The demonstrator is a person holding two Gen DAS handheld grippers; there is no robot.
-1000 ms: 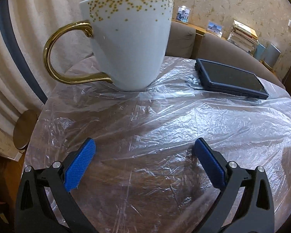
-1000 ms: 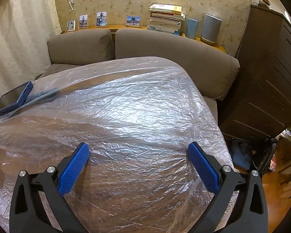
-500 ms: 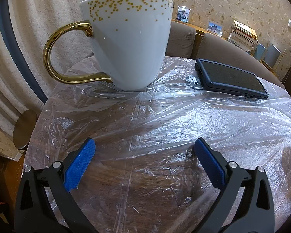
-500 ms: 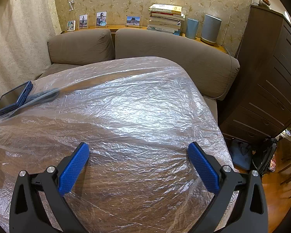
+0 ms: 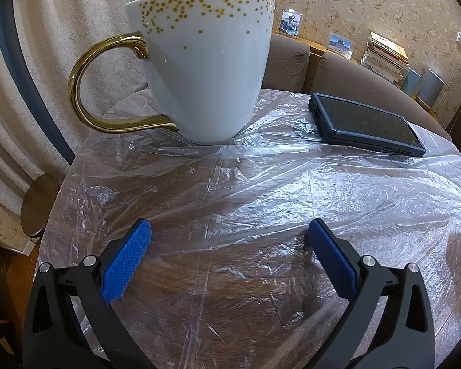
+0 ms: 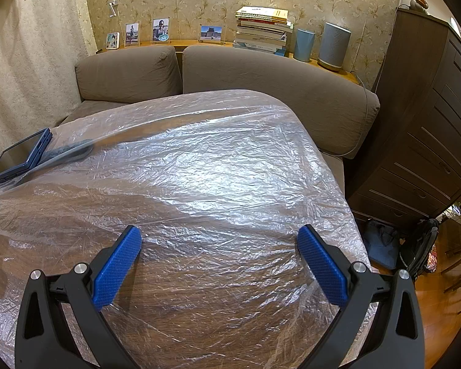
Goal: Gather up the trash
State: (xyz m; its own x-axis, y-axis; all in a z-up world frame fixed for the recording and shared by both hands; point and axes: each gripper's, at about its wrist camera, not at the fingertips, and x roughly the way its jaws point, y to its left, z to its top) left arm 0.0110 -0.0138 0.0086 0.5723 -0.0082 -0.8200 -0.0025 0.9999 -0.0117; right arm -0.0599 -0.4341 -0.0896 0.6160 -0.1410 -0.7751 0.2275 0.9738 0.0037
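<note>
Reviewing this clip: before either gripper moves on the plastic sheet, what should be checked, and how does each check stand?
1. Left gripper open and empty: ok.
2. Right gripper open and empty: ok.
3. Clear crinkled plastic sheet within view of both: ok.
4. White gold-dotted mug off the sheet: not ok, it stands on it.
5. Dark blue tablet off the sheet: not ok, it lies on it.
6. Trash bin located: cannot tell.

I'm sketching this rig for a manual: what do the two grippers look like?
Both match: the left gripper and right gripper have black plastic triangular-cutout arms, silver pivot bolts, and angled blue textured finger pads. No cables, markings or sleeves visible.
</note>
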